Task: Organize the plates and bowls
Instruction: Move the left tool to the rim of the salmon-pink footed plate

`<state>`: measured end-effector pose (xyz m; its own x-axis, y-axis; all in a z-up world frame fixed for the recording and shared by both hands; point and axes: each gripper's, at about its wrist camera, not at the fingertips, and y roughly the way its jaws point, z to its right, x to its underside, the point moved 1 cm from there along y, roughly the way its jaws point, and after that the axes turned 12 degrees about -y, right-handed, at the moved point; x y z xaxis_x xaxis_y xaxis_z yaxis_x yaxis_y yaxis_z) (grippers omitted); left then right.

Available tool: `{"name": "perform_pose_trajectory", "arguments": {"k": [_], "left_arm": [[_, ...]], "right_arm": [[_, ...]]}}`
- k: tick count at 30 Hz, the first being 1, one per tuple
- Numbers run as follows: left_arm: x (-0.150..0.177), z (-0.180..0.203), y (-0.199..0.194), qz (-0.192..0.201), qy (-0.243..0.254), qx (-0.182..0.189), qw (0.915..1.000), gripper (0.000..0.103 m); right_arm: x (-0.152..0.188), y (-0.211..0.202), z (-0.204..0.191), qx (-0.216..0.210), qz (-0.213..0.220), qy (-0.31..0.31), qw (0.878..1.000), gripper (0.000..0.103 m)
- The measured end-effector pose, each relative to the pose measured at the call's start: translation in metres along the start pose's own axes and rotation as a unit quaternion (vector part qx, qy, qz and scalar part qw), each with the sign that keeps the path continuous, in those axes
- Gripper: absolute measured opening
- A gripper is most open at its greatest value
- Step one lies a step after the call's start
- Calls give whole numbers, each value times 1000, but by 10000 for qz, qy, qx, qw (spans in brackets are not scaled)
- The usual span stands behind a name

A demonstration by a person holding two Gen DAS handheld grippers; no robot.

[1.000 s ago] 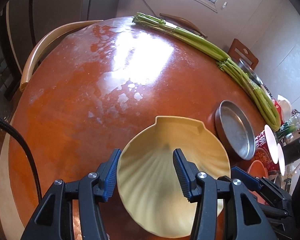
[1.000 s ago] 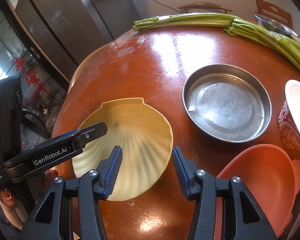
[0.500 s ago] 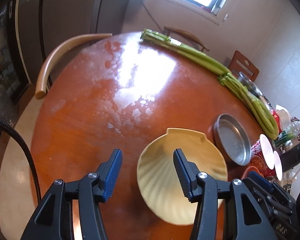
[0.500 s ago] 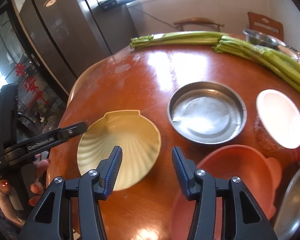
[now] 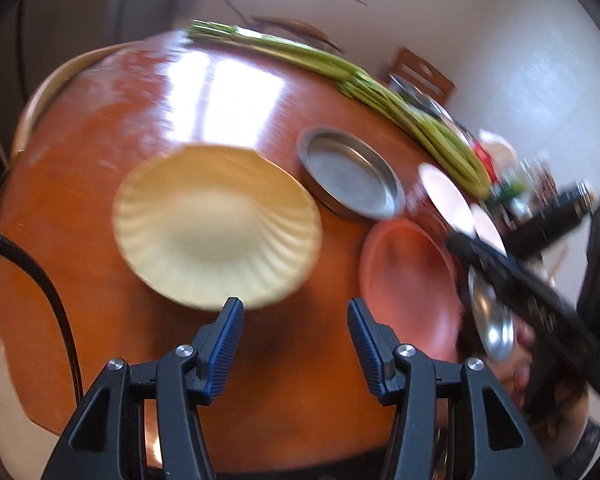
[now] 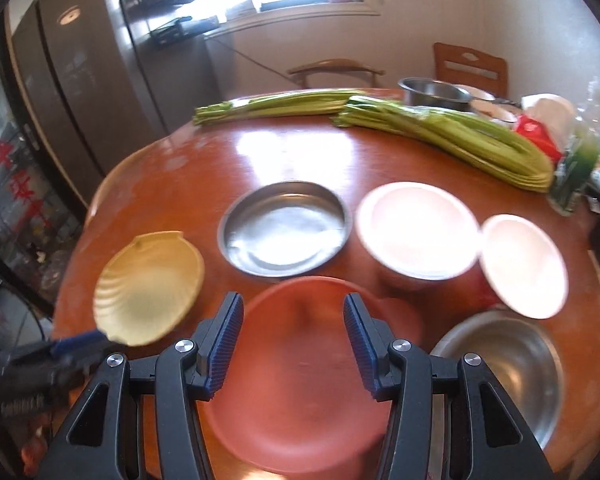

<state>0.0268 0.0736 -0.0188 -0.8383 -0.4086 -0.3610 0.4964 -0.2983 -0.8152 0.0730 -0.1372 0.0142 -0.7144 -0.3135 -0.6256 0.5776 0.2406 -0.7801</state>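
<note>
A yellow shell-shaped plate lies on the round brown table; it also shows in the right wrist view. My left gripper is open and empty, just short of the plate's near rim. My right gripper is open and empty above a salmon plate, which also shows in the left wrist view. A steel pan sits behind it. Two white-lidded bowls and a steel bowl stand to the right.
Bundles of green celery stalks lie across the far side of the table. A steel pot, bags and bottles crowd the far right. Chairs stand behind the table, a refrigerator at the left.
Both grippers have pulled back and up from the yellow plate, which stays on the table. The right gripper has swung right, over the salmon plate. Both views are blurred by motion.
</note>
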Motion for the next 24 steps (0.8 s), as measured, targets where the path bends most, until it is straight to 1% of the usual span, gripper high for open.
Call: {"name": "perform_pose_trajectory", "arguments": {"k": [2,6,7,9,13,15,17,19,21,24], "left_arm": [[13,17,5,-176,279,43,9994,54],[28,40,13,-317,548,71,9980,54],[29,44,17,-353,597,21,9976,54],[35,51,25,-443,621,9,9971,54],[39,55,42,-640,467,-42,9968,54],[42,57,46,-666,445,-58,9968,54],[43,57,52,-687,407,-159,9967,54],[43,58,58,-732,364,-203,9964,54],[43,62,61,-670,389,-313,9965,54],[46,69,65,-523,564,-613,9952,54]], "right_arm": [[5,1,8,19,-105,38,9999,54],[13,6,19,163,-256,-21,9995,54],[14,8,21,189,-285,-42,9994,54],[14,12,23,276,-340,-129,9990,54],[13,24,28,436,-538,-357,9970,54],[11,30,32,394,-617,-420,9964,54],[9,33,31,466,-670,-574,9950,54],[7,38,30,379,-702,-738,9941,54],[4,43,28,357,-761,-858,9928,54],[1,52,23,315,-888,-1016,9904,54]]}}
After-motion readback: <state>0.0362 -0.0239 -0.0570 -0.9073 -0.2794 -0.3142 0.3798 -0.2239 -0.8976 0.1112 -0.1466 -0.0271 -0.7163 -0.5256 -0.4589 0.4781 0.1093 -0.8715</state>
